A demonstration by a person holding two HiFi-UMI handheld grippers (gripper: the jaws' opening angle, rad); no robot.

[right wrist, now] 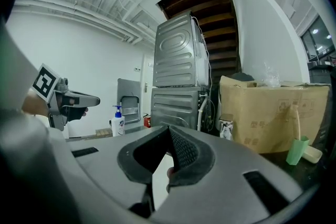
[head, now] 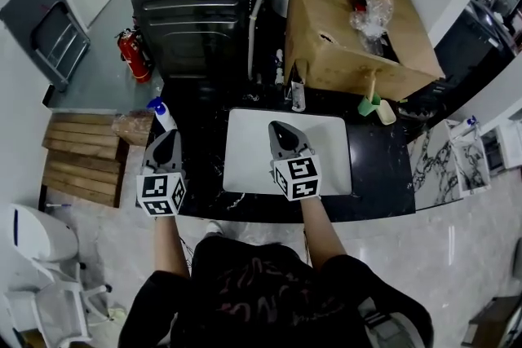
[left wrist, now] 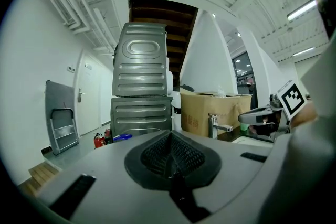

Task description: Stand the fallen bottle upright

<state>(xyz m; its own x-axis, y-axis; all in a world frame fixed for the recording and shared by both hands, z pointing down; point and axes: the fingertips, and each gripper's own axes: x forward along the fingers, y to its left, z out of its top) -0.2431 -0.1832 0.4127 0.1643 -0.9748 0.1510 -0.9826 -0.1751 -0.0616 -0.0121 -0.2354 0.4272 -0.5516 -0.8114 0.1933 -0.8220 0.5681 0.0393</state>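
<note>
While both forearms are stretched forward side by side over the black stone counter (head: 379, 167), the left gripper (head: 170, 136) and the right gripper (head: 277, 128) are held almost level. Both pairs of jaws are closed on nothing (a slit is left behind the right one's meeting tips). The white pump bottle with a blue top (right wrist: 116, 123) is seen upright at the counter's far left, just beyond the left gripper.
</note>
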